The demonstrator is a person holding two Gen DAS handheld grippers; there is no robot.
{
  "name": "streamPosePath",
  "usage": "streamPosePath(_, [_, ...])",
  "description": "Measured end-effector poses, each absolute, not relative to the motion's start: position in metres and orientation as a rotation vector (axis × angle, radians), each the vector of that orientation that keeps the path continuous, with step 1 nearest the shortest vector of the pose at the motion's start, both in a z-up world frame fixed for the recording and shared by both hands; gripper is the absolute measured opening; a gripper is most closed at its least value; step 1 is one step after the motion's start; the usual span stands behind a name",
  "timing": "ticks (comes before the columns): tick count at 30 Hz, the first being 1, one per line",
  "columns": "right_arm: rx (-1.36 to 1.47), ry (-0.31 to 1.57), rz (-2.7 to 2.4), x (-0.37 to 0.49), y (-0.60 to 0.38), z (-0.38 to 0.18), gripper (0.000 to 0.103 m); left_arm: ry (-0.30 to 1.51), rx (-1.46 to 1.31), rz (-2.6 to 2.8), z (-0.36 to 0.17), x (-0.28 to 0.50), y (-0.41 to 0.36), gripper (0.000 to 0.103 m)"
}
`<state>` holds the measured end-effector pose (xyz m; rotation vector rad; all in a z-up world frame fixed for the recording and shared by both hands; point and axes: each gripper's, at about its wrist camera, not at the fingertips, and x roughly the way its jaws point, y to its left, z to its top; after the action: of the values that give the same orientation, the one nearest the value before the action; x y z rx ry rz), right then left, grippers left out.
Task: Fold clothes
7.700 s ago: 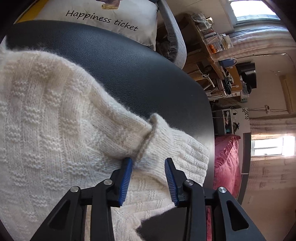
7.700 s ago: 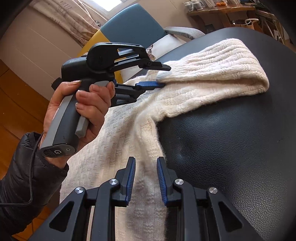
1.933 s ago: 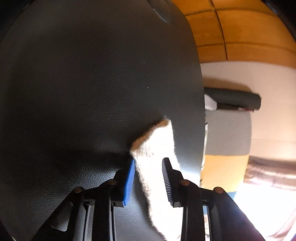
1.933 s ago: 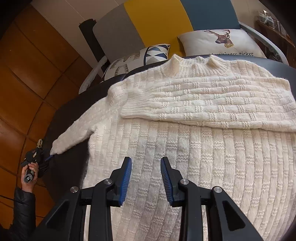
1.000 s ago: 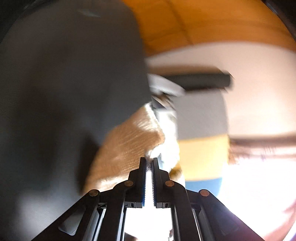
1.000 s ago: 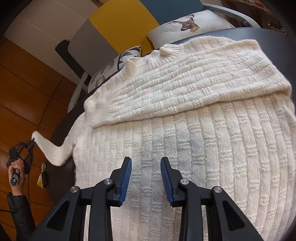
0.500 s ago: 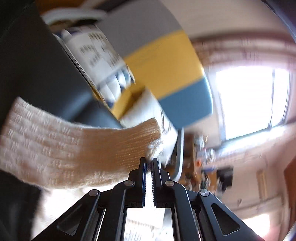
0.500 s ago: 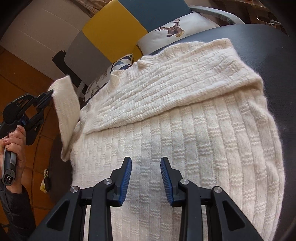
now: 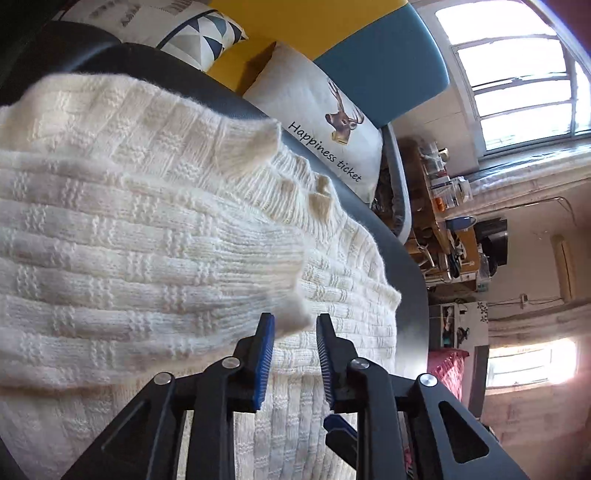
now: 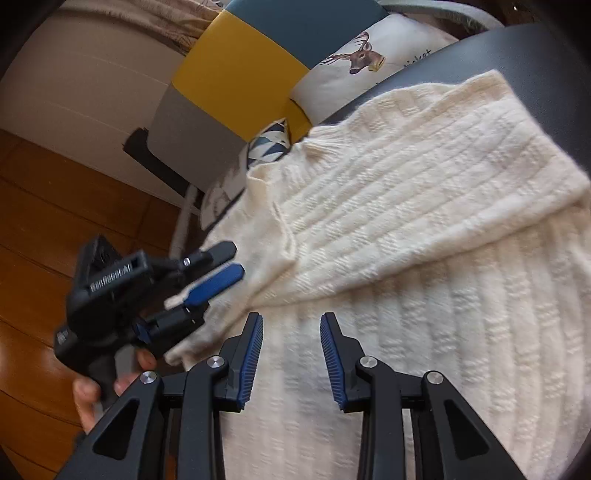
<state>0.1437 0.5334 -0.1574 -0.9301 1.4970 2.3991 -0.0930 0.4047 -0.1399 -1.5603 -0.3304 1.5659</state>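
Observation:
A cream knitted sweater (image 10: 443, 314) lies spread on a black leather table (image 9: 406, 266). One sleeve is folded across its chest. The other sleeve (image 9: 147, 258) is now draped over the body, and its cuff (image 9: 284, 295) ends at the tips of my left gripper (image 9: 293, 332). That gripper's jaws are opening; the cuff's edge sits between the parted blue pads, which no longer press on it. In the right wrist view the left gripper (image 10: 225, 266) hangs at the sweater's left side, held by a hand (image 10: 88, 398). My right gripper (image 10: 291, 325) hovers open over the sweater's lower body, holding nothing.
A deer cushion (image 9: 325, 122) and a patterned cushion (image 9: 199, 26) lean on a grey, yellow and blue sofa back (image 10: 240, 66) behind the table. A cluttered desk (image 9: 443, 206) stands farther off. Wooden floor (image 10: 44, 221) lies to the left.
My left gripper swept the sleeve cuff from beyond the table's left edge over onto the sweater, and its shut jaws have parted. The right gripper shifted slightly over the sweater, still open.

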Motion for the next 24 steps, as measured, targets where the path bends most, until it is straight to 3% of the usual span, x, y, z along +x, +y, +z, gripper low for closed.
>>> streamPosePath(5, [-0.828,1.723,2.296,0.113,0.543,-0.176,0.033,-0.377,-1.477,1.578,-0.115,-0.104,0.362,0.033])
streamPosePath(14, [-0.667,1.909,2.185,0.079,0.544,-0.206,0.034,-0.727,-1.481,1.64,-0.133,-0.134,0.217,0.036])
streamPosePath(16, [-0.736,1.861,2.199,0.063,0.538,-0.207,0.034,-0.79,-1.495,1.673,-0.145,-0.139,0.187,0.036])
streamPosePath(18, [-0.855,1.722,2.228,0.047,0.531,-0.2,0.023,-0.838,-1.515,1.681,-0.158,-0.144,0.171,0.037])
streamPosePath(19, [-0.927,1.608,2.245,0.04,0.528,-0.192,0.01,-0.862,-1.519,1.678,-0.164,-0.146,0.167,0.036])
streamPosePath(20, [-0.995,1.494,2.258,0.032,0.524,-0.184,0.007,-0.881,-1.52,1.676,-0.167,-0.147,0.163,0.036])
streamPosePath(24, [-1.103,1.126,2.374,0.005,0.506,-0.14,0.006,-0.959,-1.519,1.645,-0.177,-0.148,0.154,0.036])
